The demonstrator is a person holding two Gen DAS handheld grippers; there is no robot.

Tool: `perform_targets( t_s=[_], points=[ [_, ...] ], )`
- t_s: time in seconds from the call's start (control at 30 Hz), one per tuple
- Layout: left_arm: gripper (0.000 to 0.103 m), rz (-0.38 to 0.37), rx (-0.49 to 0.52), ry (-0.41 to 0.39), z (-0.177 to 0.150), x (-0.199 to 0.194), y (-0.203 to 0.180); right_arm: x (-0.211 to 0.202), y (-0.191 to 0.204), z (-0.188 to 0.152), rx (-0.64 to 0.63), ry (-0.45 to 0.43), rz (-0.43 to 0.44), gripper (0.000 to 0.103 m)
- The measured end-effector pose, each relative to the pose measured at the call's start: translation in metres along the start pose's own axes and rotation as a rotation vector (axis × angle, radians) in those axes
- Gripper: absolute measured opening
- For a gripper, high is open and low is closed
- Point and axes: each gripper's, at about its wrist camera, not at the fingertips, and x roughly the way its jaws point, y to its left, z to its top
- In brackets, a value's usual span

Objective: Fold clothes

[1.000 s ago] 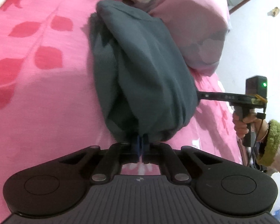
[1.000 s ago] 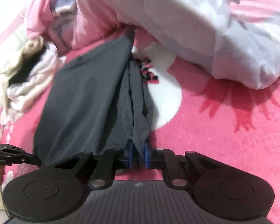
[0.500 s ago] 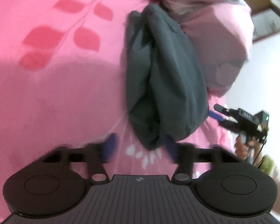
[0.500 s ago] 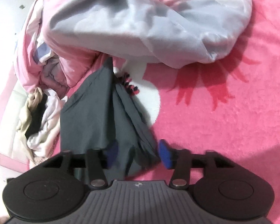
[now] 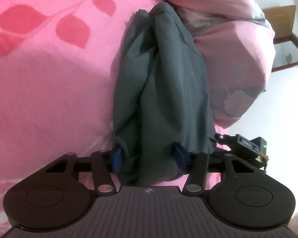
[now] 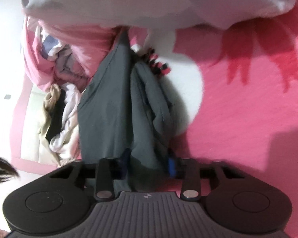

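Note:
A dark grey garment lies folded into a long narrow bundle on the pink bed cover. My left gripper is open, its blue pads on either side of the bundle's near end. The same garment shows in the right wrist view, running away towards the bedding. My right gripper is open too, its pads astride the other end of the cloth. The right gripper's body also shows in the left wrist view, just past the garment.
A pink and grey duvet is heaped against the garment's far side, also seen from the right wrist. A small pile of white, beige and black clothes lies left of the garment. A wooden frame stands by the white wall.
Both grippers were shut on the garment's ends one second ago. Both have opened and let the cloth drop on the bed, and the jaws now straddle it.

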Motion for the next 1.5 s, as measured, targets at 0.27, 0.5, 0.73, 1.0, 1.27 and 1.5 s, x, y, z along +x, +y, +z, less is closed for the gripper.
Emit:
perform_targets(
  t_s=[0.27, 0.5, 0.73, 1.0, 1.27, 1.5],
  points=[
    [0.003, -0.097, -0.045, 0.007, 0.003, -0.039, 0.005, -0.021, 0.036, -0.027, -0.035, -0.026, 0.042, 0.015],
    [0.003, -0.032, 0.099, 0.220, -0.029, -0.099, 0.005, -0.041, 0.044, -0.119, 0.051, 0.083, 0.003, 0.015],
    [0.010, 0.152, 0.299, 0.346, -0.053, -0.080, 0.012, -0.039, 0.019, -0.154, 0.107, 0.105, -0.201, 0.026],
    [0.025, 0.238, 0.397, 0.194, -0.036, -0.128, -0.025, -0.084, 0.112, -0.152, -0.289, -0.073, -0.461, 0.027],
    [0.025, 0.203, 0.534, 0.111, -0.023, -0.097, -0.043, 0.006, 0.151, -0.132, -0.712, -0.047, -0.426, 0.024],
    [0.025, 0.242, 0.591, 0.079, -0.009, -0.075, -0.040, -0.028, 0.123, -0.089, -0.490, -0.229, -0.541, 0.025]
  ],
)
